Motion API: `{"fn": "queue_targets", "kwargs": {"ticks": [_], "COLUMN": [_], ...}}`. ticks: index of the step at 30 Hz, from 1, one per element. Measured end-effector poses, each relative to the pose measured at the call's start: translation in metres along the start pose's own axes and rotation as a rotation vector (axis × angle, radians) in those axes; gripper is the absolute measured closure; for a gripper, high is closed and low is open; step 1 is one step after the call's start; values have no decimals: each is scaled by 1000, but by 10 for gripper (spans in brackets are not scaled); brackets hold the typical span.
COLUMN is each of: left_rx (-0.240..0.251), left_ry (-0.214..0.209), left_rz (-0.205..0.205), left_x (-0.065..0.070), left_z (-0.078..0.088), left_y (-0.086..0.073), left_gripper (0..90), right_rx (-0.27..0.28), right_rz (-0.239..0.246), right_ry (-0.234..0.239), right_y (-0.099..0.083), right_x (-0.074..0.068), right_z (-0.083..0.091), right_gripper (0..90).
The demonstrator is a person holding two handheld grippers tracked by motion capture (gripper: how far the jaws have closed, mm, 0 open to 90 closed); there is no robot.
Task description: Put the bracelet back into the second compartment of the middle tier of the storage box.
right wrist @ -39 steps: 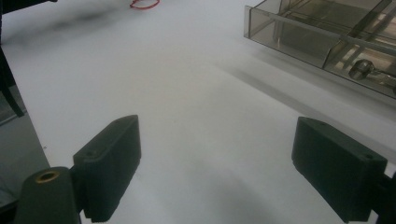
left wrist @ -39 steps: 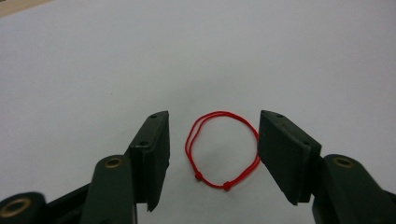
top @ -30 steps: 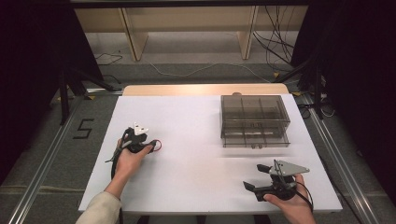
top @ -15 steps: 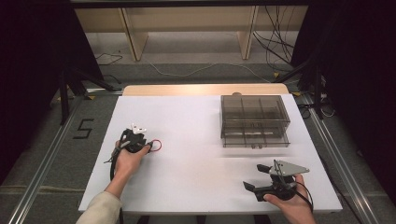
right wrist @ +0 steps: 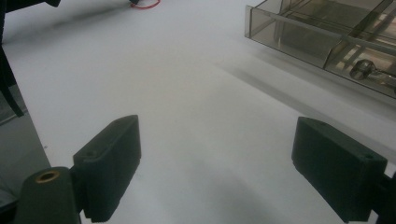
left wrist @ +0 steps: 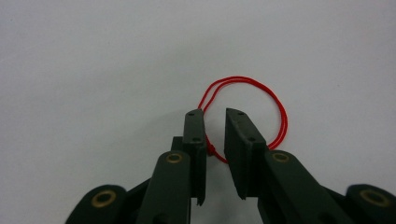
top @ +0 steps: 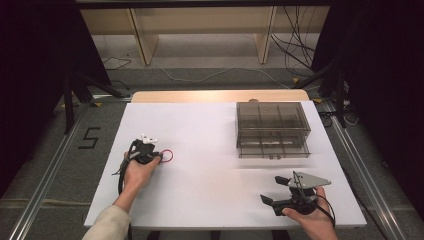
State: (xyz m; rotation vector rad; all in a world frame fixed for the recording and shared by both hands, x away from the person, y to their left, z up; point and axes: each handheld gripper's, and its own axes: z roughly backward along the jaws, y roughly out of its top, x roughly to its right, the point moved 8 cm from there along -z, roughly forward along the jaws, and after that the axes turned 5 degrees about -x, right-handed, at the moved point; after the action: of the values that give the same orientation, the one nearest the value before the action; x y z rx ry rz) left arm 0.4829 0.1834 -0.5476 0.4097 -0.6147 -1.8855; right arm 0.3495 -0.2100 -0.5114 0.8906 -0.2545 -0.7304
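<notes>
Left gripper (left wrist: 214,121) jaws closing since earlier frames, now narrowing around thin red thread loop (left wrist: 261,100) lying flat on white foam tabletop (top: 210,145); small gap remaining, strand not yet pinched. Best to keep tips low, pads square, closing fully before lifting. Right gripper (top: 282,190) resting wide open, empty, near table's front edge. Farther off, smoky transparent plastic drawer box (top: 272,129) standing untouched.

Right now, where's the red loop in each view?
High view: red loop left of centre on the white table, at the left tongs' tips.
Left gripper view: centre, one side between the nearly closed jaws.
Right gripper view: top edge, left of centre.
Shared landmark: the white table.
</notes>
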Motion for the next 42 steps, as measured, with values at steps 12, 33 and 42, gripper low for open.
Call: {"fn": "queue_targets", "kwargs": {"ticks": [12, 33, 42], "left_rx": [23, 98, 189], "left_ry": [-12, -40, -70], "left_rz": [20, 2, -25], "left_x": [0, 11, 23], "left_z": [0, 7, 15], "left_y": [-1, 6, 16], "left_gripper": [863, 876, 877], "right_rx": [0, 1, 2], "right_rz": [0, -1, -1], "right_ry": [0, 2, 2], "right_y": [0, 0, 0], "right_x": [0, 0, 0], "right_z": [0, 0, 0], "right_gripper": [165, 164, 165]}}
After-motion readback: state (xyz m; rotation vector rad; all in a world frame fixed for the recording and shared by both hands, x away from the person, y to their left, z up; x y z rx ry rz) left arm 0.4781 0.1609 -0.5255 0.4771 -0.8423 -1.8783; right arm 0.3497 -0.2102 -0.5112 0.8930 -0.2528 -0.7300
